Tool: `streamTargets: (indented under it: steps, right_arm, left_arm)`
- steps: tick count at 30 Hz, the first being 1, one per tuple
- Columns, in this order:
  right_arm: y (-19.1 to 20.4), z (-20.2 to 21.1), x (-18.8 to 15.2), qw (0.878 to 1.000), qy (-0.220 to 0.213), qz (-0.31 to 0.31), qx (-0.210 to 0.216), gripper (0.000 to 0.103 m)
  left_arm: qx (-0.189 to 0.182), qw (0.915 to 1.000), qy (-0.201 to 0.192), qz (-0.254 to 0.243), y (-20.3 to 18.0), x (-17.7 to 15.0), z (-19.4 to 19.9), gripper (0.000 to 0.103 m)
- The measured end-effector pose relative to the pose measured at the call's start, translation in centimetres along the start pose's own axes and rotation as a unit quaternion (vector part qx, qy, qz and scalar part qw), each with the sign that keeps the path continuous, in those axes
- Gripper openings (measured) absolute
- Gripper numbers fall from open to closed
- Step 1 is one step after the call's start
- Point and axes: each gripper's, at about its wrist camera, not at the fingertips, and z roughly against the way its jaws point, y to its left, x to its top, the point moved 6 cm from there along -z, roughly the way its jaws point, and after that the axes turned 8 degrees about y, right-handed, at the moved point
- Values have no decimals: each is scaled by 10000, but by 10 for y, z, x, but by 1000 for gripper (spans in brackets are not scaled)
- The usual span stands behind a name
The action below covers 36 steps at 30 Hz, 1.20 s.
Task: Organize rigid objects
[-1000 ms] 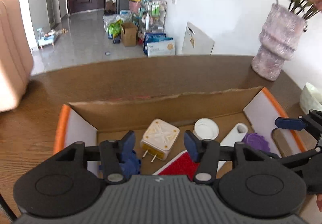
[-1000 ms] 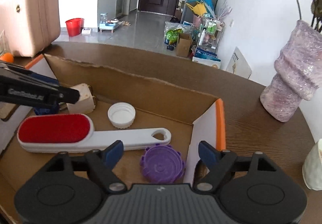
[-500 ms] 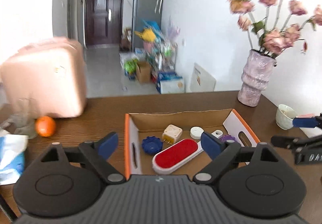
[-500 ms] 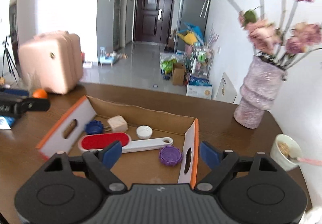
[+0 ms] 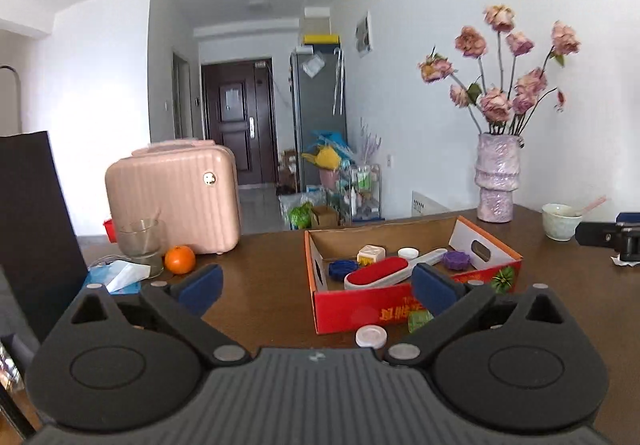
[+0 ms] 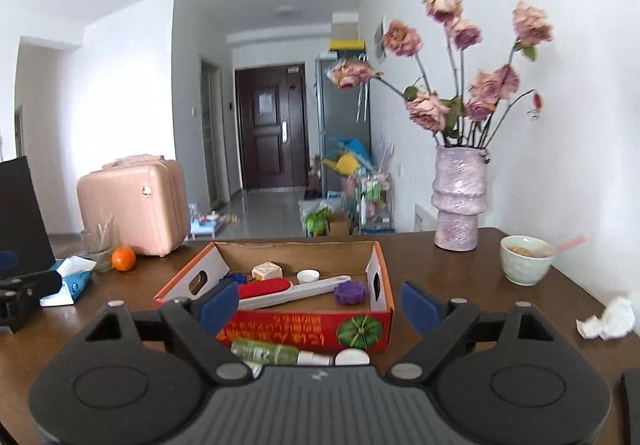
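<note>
A shallow cardboard box with orange-edged end flaps and a red printed front sat on a brown wooden table. Inside the box lay a lint brush with a red pad and long white handle, a purple lid near the box's right end, a white cap behind the brush handle, a cream plug adapter towards the back, and a blue lid near the left end. In front of the box, on the table, lay a green-labelled spray bottle and a white lid. The left gripper, held back from the box, had just been opening its jaws and stood wide apart with nothing between them. The right gripper, also back from the box, stood open and empty, its jaws having just widened slightly. Left of the box were an orange, a glass and a pink suitcase. Right of the box stood a vase of dried roses and a bowl.
</note>
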Motion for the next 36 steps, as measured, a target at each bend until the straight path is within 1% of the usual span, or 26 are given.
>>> streamTargets:
  steps: [2,4,7,9,12,14,16,17,18,19,21,23,24,26,29,33,36]
  right_arm:
    - [2,15,-16,9999,-79,-63,2,88]
    - [7,31,-32,9998,-204,-48,70,89]
    - [12,51,-50,9993,-359,2,44,91]
    - [16,63,-61,9992,-368,-17,122,91]
    - [20,77,-79,9993,-286,3,234,91]
    - [23,89,-92,9998,-144,52,142,91]
    - [29,105,-106,9999,18,139,34,91]
    - [32,115,-113,9998,65,181,43,91]
    - [34,124,-120,9997,104,202,82,91]
    - [38,133,-129,9995,171,218,138,92]
    - [44,148,-145,9987,276,316,274,92]
    - [44,154,-157,9977,362,435,363,93]
    - [43,155,-160,9977,400,456,317,93]
    - [37,152,-163,9982,446,358,157,93]
    - [31,142,-164,9984,537,81,161,93]
    - [26,127,-167,9978,652,2,131,93]
    - [20,112,-166,9971,713,-198,162,91]
  left_arm:
    - [27,9999,-105,9,-2,-12,14,103]
    - [14,9999,-84,75,-2,-23,23,103]
    - [-27,9998,-86,148,-2,-35,36,103]
    - [-26,9997,-122,204,0,-40,45,103]
    - [-30,9996,-152,240,1,-52,62,103]
    - [110,9996,-198,156,2,-64,82,103]
    - [82,9995,-308,63,4,-80,106,103]
    - [100,9996,-237,120,6,-89,117,103]
    - [22,9996,-177,230,8,-96,126,103]
    - [-160,9992,-98,353,9,-106,136,103]
    - [-414,9985,130,343,8,-122,145,103]
    - [-463,9977,429,254,4,-134,144,103]
    - [-518,9973,486,209,2,-136,142,103]
    - [-499,9970,556,221,0,-137,134,103]
    - [-540,9959,645,337,-1,-135,121,103]
    - [-595,9950,763,246,-7,-134,103,103]
    - [-652,9936,872,302,-11,-130,83,103]
